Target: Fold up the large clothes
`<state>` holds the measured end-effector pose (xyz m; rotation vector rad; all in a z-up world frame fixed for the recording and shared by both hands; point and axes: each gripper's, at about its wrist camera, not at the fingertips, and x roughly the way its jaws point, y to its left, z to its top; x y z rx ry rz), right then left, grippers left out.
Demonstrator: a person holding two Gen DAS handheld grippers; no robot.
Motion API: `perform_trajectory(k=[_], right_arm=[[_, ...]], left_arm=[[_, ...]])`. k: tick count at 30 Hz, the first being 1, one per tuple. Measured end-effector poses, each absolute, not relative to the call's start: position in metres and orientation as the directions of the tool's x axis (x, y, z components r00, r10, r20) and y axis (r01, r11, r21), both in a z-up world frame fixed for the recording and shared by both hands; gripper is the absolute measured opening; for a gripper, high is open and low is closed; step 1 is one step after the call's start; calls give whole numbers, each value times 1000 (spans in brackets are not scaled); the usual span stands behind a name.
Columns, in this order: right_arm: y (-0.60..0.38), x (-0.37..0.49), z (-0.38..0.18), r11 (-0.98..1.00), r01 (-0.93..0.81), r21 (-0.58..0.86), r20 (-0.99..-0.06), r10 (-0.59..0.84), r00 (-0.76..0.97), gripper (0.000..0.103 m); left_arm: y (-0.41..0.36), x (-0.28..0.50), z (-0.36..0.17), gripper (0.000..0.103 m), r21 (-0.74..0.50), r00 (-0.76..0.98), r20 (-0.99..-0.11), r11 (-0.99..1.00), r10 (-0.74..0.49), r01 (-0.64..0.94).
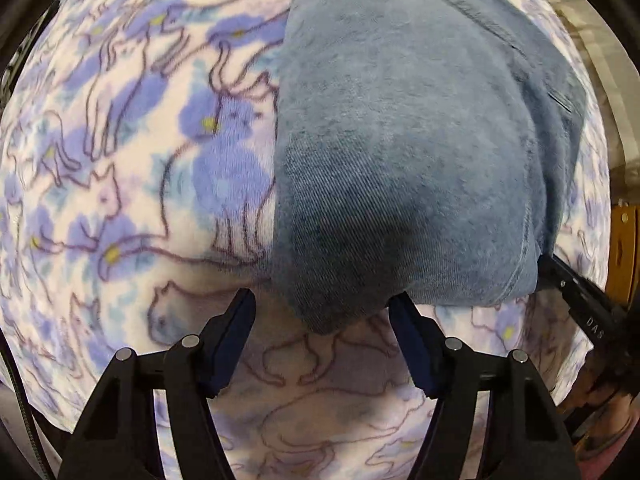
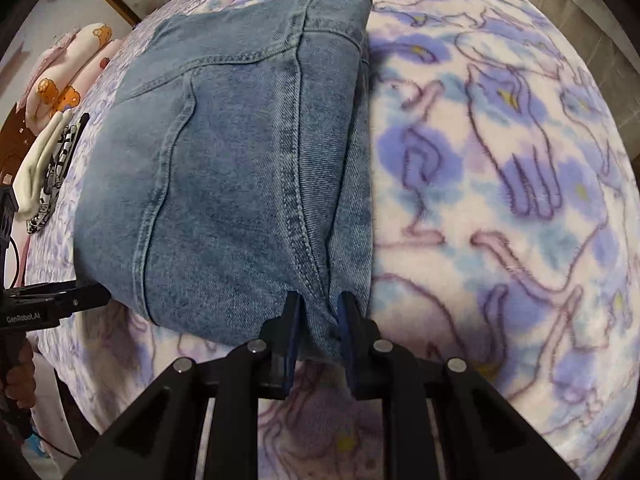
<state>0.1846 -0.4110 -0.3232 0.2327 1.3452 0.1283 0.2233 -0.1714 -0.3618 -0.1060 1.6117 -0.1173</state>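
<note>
Folded blue denim jeans (image 1: 400, 152) lie on a purple-and-white cat-print fleece blanket (image 1: 120, 160). My left gripper (image 1: 322, 308) is open, its fingers either side of the near corner of the jeans. In the right wrist view the jeans (image 2: 224, 168) show seams and a pocket. My right gripper (image 2: 318, 312) is shut on the near right corner of the jeans, by the side seam. The right gripper's black fingers also show at the jeans' right edge in the left wrist view (image 1: 576, 292). The left gripper shows at the left edge of the right wrist view (image 2: 52, 300).
A pink pillow with bear prints (image 2: 68, 68) and a folded white and black-patterned cloth (image 2: 48, 168) lie at the far left of the bed. The blanket (image 2: 500, 180) spreads wide to the right of the jeans. A wall and wooden furniture (image 1: 622, 248) border the bed.
</note>
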Motion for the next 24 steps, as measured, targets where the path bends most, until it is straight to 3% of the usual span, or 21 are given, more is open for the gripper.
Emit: perform_trajectory(k=[2, 5, 8, 10, 17, 19, 24], right_arm=[[-411, 186, -325, 970, 66, 233, -951, 213, 223, 16], [-404, 180, -310, 977, 66, 202, -947, 178, 267, 18], [-394, 165, -286, 983, 66, 174, -925, 140, 354, 19], [-392, 157, -270, 981, 76, 176, -908, 132, 397, 20], [-345, 167, -242, 936, -42, 349, -850, 336, 405, 18], [-329, 176, -249, 922, -91, 376, -849, 382, 365, 1], [-315, 201, -285, 904, -47, 425, -857, 418, 301, 0]], left_arm=[[-175, 220, -359, 64, -120, -27, -992, 993, -120, 8], [-183, 207, -340, 49, -94, 23, -995, 994, -95, 51], [-187, 196, -322, 32, -32, 56, -998, 995, -38, 93], [-184, 192, -310, 13, -76, 72, -994, 992, -83, 97], [-195, 215, -294, 8, -218, 60, -972, 968, -227, 124], [-205, 227, -298, 7, -233, 49, -969, 964, -241, 128], [-216, 267, -309, 7, -240, 104, -961, 959, -257, 152]])
